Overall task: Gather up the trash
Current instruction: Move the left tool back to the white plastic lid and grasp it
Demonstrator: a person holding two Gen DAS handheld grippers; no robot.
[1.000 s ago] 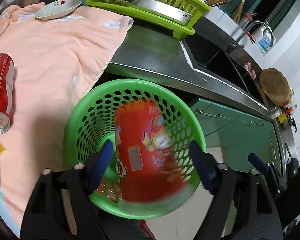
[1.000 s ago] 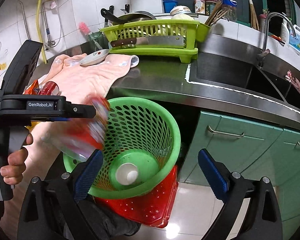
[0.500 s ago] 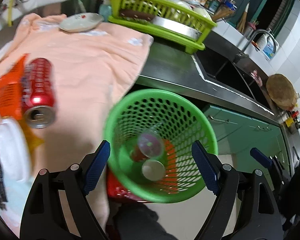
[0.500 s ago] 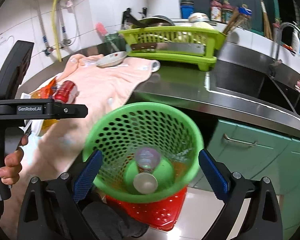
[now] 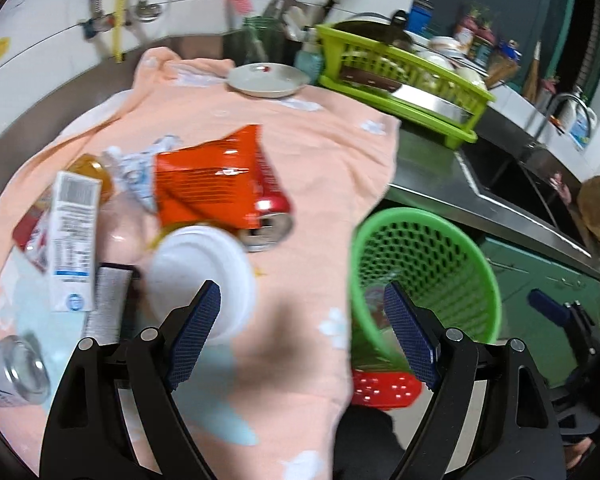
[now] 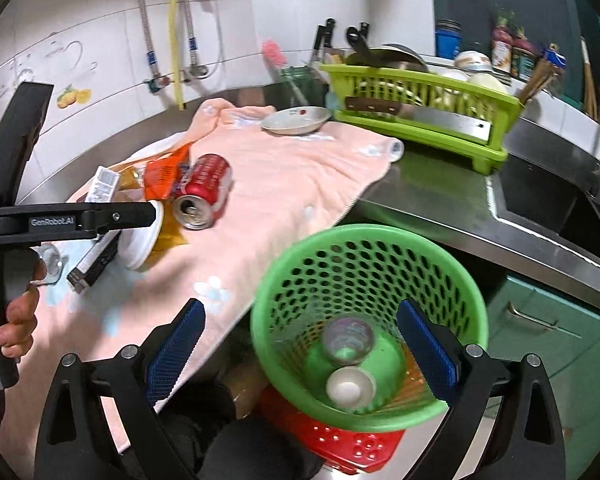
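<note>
A green perforated trash basket (image 6: pixel 364 312) stands below the counter edge; it also shows in the left wrist view (image 5: pixel 424 264). Inside lie a clear bottle (image 6: pixel 348 338), a white cup (image 6: pixel 350 388) and an orange wrapper. On the pink towel (image 5: pixel 300 168) lie a red soda can (image 5: pixel 266 212), an orange snack bag (image 5: pixel 204 184), a white lid (image 5: pixel 200 268), a white carton (image 5: pixel 74 236) and a glass jar (image 5: pixel 14 368). My left gripper (image 5: pixel 300 336) is open and empty over the towel. My right gripper (image 6: pixel 300 356) is open and empty above the basket's left rim.
A white plate (image 5: pixel 266 80) sits at the towel's far end. A green dish rack (image 6: pixel 420 112) with a cleaver stands behind it, next to the sink (image 6: pixel 540 196). A red stool (image 6: pixel 340 444) is under the basket. Green cabinets (image 6: pixel 548 344) are at the right.
The red snack packet left my left gripper and dropped into the basket. The left gripper has swung left from above the basket to over the trash on the towel. The right view shifted slightly left.
</note>
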